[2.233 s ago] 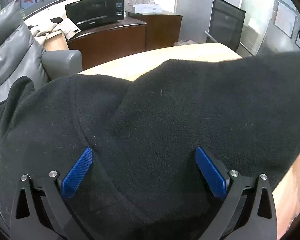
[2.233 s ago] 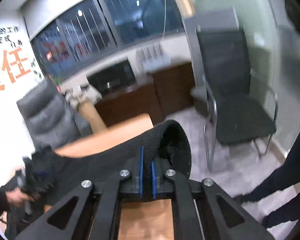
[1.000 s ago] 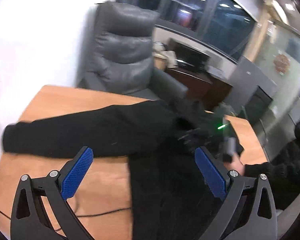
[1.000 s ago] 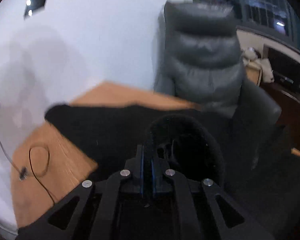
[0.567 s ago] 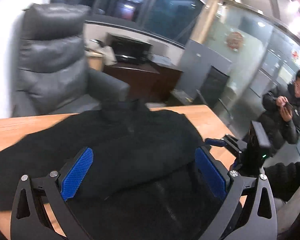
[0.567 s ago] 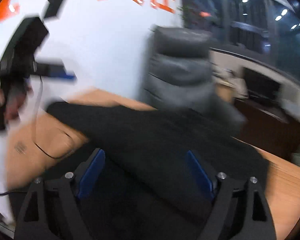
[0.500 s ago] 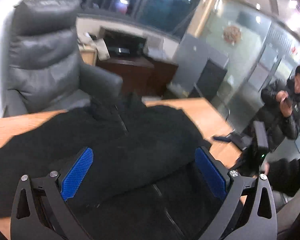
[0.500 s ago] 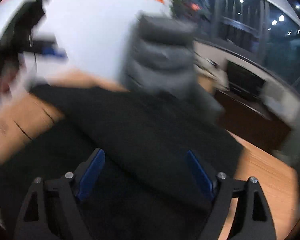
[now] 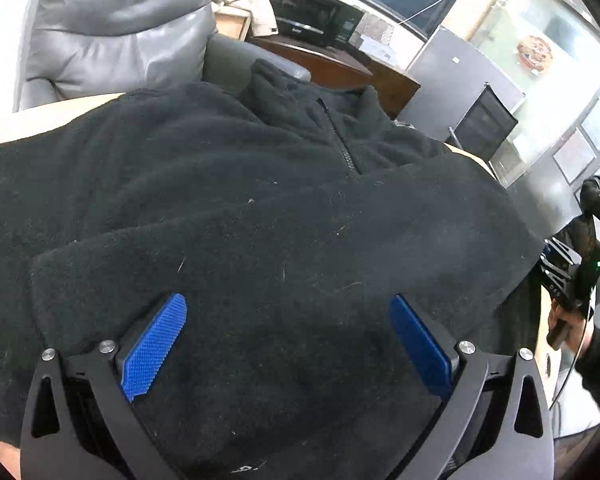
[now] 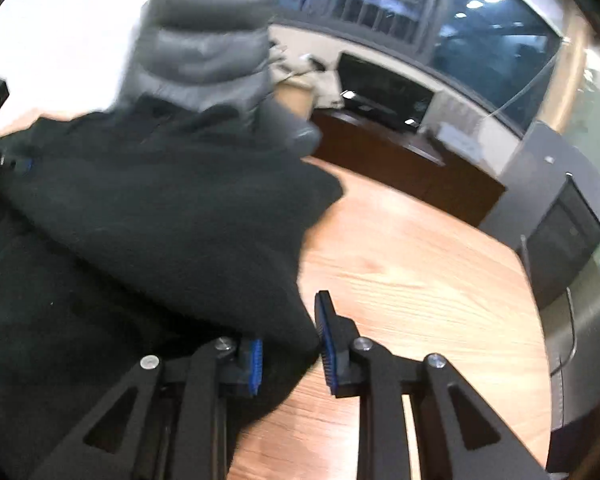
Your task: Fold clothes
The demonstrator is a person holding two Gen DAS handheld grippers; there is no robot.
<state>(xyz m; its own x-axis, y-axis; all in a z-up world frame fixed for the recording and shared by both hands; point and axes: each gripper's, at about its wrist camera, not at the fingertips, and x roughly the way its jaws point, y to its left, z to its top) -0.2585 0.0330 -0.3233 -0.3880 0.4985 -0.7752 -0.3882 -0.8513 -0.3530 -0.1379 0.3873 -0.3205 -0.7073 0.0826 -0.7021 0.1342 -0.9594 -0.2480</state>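
Observation:
A black fleece jacket [image 9: 260, 208] with a front zipper lies on the wooden table [image 10: 412, 280], both sleeves folded across its front. My left gripper [image 9: 288, 320] is wide open just above the folded sleeve, holding nothing. My right gripper [image 10: 290, 340] is at the jacket's right edge [image 10: 204, 232], jaws partly closed around the fleece edge with a gap still between the pads. The right gripper also shows at the right edge of the left wrist view [image 9: 568, 280], held in a hand.
A grey leather armchair [image 9: 116, 28] stands behind the table. A dark wood cabinet [image 10: 400, 160] with a black microwave [image 9: 312, 20] is beyond it. A black office chair [image 9: 484, 128] stands at the right. Bare table lies right of the jacket.
The right gripper let go of the sleeve, opened wide, and has now narrowed around the jacket's right edge. The left gripper came down close over the jacket, still open.

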